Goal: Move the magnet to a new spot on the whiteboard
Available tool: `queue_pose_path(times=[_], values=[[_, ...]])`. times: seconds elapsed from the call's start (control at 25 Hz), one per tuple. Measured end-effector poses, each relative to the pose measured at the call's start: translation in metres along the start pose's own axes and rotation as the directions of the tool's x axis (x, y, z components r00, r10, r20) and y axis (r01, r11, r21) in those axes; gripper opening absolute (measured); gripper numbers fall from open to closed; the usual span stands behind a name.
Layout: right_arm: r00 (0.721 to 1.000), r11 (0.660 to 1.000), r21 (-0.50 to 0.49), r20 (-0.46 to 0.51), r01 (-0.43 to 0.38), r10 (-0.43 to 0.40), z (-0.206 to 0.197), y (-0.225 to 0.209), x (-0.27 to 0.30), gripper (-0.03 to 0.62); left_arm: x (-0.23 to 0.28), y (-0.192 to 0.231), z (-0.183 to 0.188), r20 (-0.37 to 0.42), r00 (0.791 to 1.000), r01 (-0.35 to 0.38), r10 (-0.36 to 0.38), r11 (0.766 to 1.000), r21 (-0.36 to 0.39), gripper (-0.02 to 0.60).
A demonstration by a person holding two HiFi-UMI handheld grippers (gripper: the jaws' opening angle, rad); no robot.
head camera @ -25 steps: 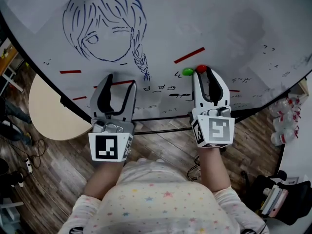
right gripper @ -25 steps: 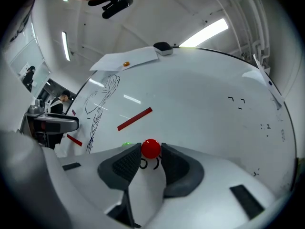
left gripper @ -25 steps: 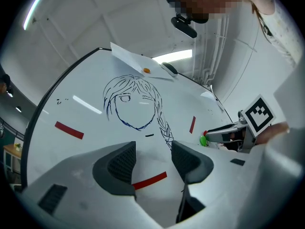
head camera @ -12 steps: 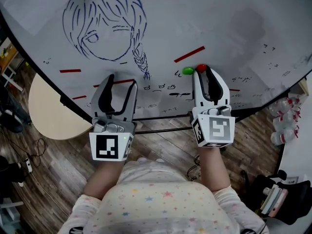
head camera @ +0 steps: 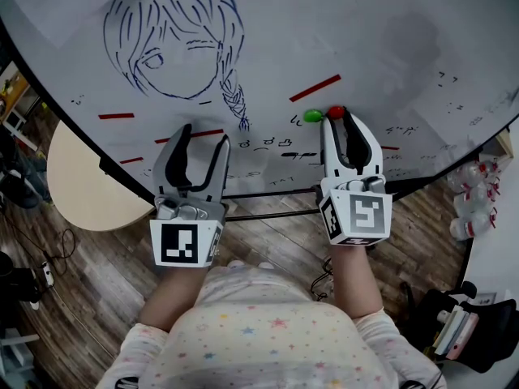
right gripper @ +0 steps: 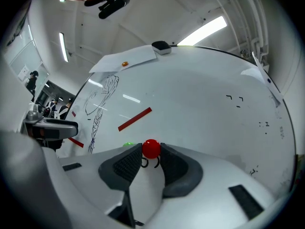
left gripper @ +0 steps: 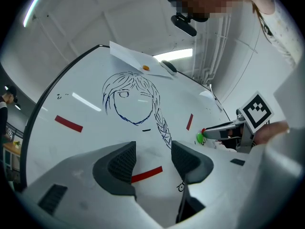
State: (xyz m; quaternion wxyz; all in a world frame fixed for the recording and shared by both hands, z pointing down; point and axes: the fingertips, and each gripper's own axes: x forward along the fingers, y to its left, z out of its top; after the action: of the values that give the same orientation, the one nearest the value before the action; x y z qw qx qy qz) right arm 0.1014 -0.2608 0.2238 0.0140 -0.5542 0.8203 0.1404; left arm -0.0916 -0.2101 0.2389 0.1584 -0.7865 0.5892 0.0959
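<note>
A round red magnet [head camera: 335, 112] [right gripper: 151, 148] sits on the whiteboard [head camera: 365, 39] near its lower edge. My right gripper [head camera: 337, 121] [right gripper: 151, 152] is shut on it, with the ball pinched between the two fingertips. Just left of it, a green magnet [head camera: 311, 117] [right gripper: 127, 145] [left gripper: 200, 138] stays stuck to the board. My left gripper [head camera: 200, 140] [left gripper: 152, 157] is open and empty, and it hovers close to the board over a red strip [left gripper: 147, 174].
A blue drawing of a girl's head [head camera: 174, 39] fills the board's upper left. Red strips [head camera: 315, 90] and small black marks dot the board. Below the board's frame bar [head camera: 268, 194] are a round beige table [head camera: 81, 185], bottles [head camera: 474, 205] and a bag [head camera: 462, 331].
</note>
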Motion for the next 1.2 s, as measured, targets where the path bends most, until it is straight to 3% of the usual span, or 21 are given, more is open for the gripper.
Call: queue_pose_path(times=[1.2], values=[[0.999,0.997,0.074,-0.035,0.001,0.001,-0.026,0.001,-0.034,0.118,-0.013,-0.018,-0.019,-0.054,0.998,0.027,-0.029,0.999,-0.038,0.213]])
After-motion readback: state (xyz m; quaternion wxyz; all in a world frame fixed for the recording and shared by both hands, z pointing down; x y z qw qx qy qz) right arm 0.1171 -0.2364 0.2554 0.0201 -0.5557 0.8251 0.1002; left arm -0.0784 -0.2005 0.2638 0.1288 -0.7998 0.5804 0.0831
